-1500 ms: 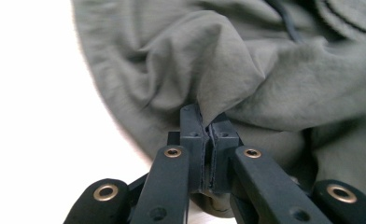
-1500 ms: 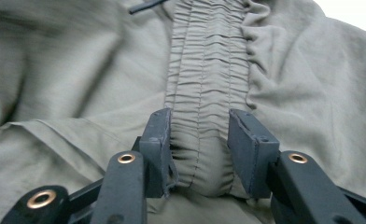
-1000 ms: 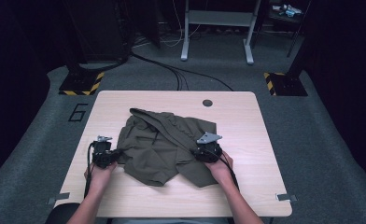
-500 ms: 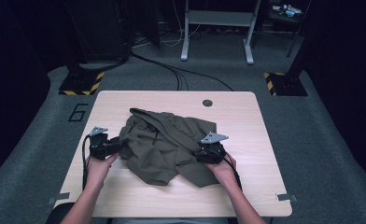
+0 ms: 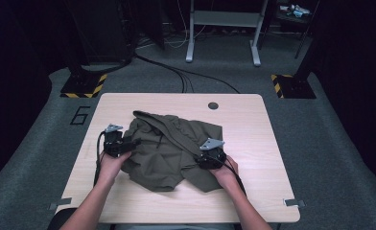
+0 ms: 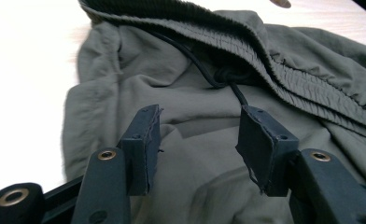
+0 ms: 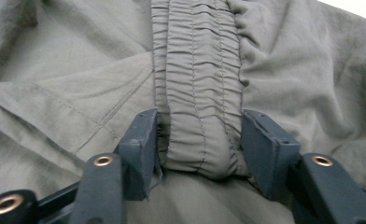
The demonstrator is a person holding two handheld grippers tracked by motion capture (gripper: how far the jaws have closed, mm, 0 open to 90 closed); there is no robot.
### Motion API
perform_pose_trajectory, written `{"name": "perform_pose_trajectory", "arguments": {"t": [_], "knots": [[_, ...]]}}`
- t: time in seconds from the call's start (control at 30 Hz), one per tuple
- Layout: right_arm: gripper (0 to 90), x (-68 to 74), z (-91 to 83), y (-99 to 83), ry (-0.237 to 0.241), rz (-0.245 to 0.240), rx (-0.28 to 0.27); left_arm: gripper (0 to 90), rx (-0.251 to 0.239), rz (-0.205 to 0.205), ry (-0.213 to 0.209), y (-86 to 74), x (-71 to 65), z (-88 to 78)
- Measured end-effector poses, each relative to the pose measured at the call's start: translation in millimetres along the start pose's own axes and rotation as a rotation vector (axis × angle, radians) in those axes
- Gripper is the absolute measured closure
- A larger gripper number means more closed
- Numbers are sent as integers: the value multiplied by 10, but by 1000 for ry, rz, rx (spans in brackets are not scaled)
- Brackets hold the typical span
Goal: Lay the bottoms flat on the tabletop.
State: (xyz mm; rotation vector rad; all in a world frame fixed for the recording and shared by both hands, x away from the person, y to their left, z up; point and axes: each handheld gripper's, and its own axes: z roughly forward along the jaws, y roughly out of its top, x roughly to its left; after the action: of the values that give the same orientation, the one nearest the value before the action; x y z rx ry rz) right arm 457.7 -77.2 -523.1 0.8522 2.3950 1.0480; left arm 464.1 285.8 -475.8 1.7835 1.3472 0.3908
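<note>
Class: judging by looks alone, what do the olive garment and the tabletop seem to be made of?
Olive garment: thin matte woven fabric, perhaps cotton or nylon; it wrinkles softly, with a gathered elastic band. Tabletop: pale wood-look board, likely laminate; smooth with faint grain.

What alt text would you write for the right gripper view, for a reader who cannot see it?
The right gripper stands open with its two black jaws on either side of the gathered elastic waistband of an olive-green fabric garment, which lies rumpled.

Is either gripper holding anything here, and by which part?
Neither has closed. The right gripper is open around the garment's elastic waistband; the left gripper hangs open above the fabric.
</note>
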Motion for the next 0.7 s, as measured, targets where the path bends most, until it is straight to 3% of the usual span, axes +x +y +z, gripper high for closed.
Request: {"name": "perform_pose_trajectory", "arguments": {"t": [0.13,0.2,0.3,0.4,0.47,0.5,0.57,0.6,0.7], "knots": [[533,-3,7,-3,12,3,-8,466,18,-5,2,-51,-41,104],[581,19,5,-5,14,-3,-12,468,37,23,16,-134,-64,156],[597,37,1,-13,13,4,-15,472,58,25,22,-195,-65,179],[622,56,-8,-22,22,22,-24,480,86,2,24,-290,-64,200],[629,70,-24,-17,40,23,-21,482,124,9,34,-396,-64,179],[631,94,-37,-21,46,32,-18,482,100,1,37,-438,-67,164],[631,111,-51,-24,56,32,-19,485,107,-11,39,-473,-68,110],[635,179,-99,-40,87,47,-15,488,98,-20,46,-510,-72,75],[660,213,-164,-24,123,47,-10,490,107,-2,55,-585,-81,-27]]}}
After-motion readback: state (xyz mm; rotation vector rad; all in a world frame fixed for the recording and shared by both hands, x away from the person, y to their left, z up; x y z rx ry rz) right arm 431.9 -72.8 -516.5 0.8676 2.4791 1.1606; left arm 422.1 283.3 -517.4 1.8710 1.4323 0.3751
